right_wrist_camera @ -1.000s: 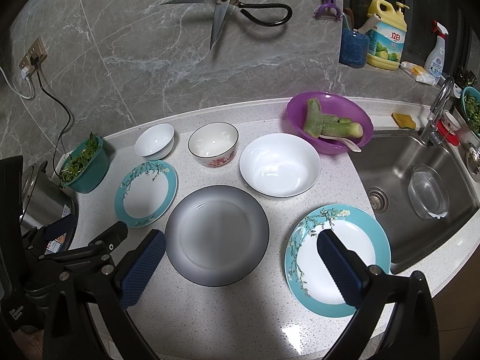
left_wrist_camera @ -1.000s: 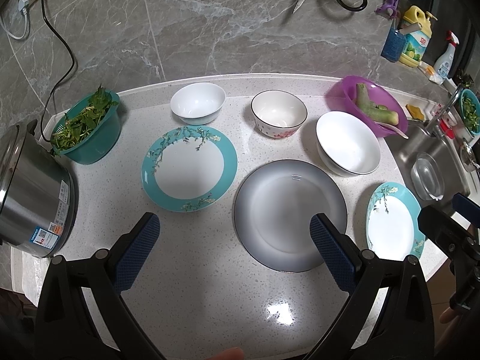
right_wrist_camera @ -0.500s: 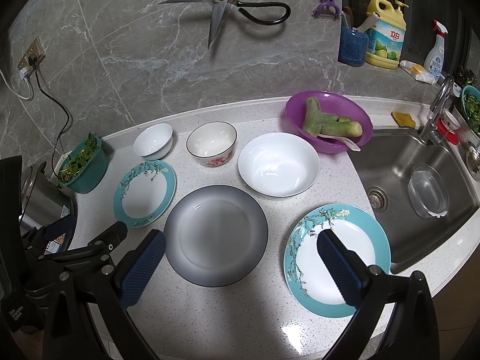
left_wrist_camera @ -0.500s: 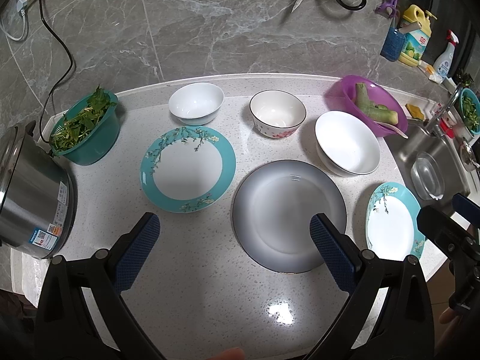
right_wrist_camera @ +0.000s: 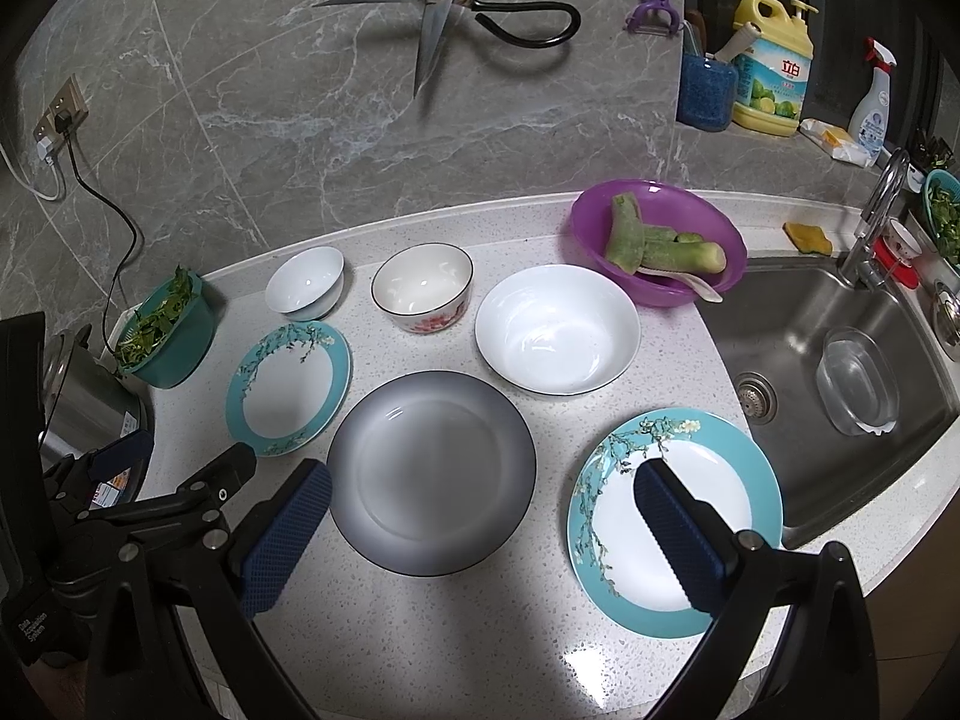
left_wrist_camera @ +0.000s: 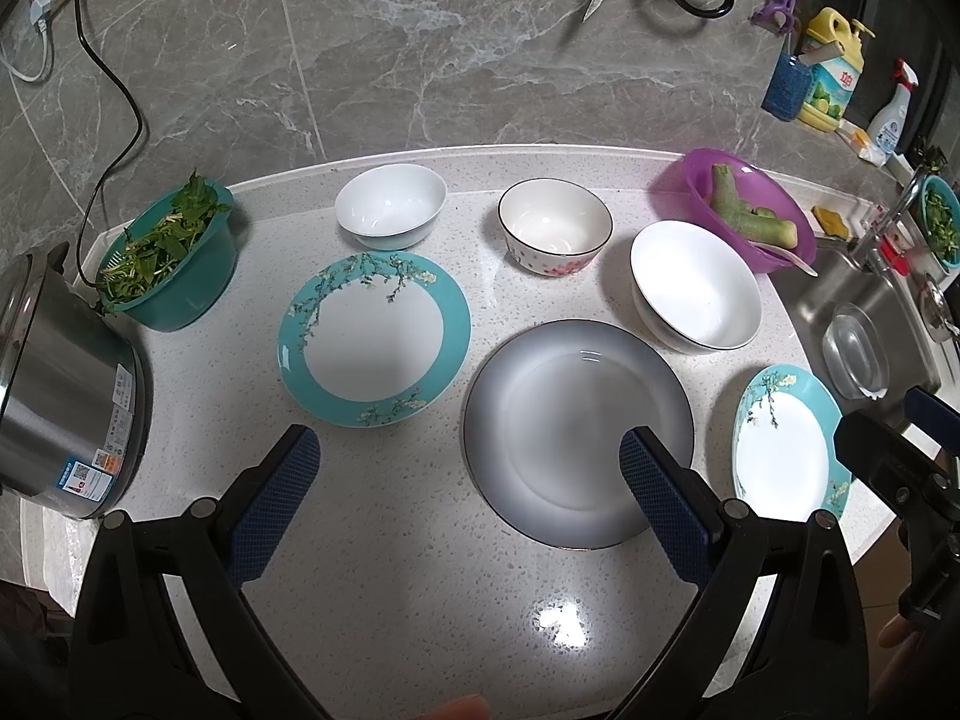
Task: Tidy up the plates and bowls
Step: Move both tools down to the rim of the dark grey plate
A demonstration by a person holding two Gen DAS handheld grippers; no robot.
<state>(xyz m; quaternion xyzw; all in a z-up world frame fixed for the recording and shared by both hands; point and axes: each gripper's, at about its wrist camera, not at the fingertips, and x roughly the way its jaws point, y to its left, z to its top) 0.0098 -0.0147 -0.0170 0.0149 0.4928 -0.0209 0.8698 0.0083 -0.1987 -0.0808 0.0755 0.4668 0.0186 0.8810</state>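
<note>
On the speckled counter lie a grey plate (left_wrist_camera: 576,432) (right_wrist_camera: 431,471), a teal floral plate at left (left_wrist_camera: 373,336) (right_wrist_camera: 289,387) and another teal floral plate at right (left_wrist_camera: 786,441) (right_wrist_camera: 675,516). Behind them stand a small white bowl (left_wrist_camera: 390,207) (right_wrist_camera: 305,283), a flower-patterned bowl (left_wrist_camera: 555,225) (right_wrist_camera: 422,288) and a wide white bowl (left_wrist_camera: 696,285) (right_wrist_camera: 558,329). My left gripper (left_wrist_camera: 468,480) is open and empty above the counter's front, its right finger over the grey plate. My right gripper (right_wrist_camera: 480,516) is open and empty, its right finger over the right teal plate.
A teal basket of greens (left_wrist_camera: 171,252) and a steel cooker (left_wrist_camera: 57,402) stand at left. A purple bowl of vegetables (right_wrist_camera: 657,240) sits beside the sink (right_wrist_camera: 834,360), which holds a clear container. Scissors (right_wrist_camera: 444,6) hang on the wall. Detergent bottles stand at back right.
Both views have shifted very slightly; the dishes have not moved and both grippers stay open.
</note>
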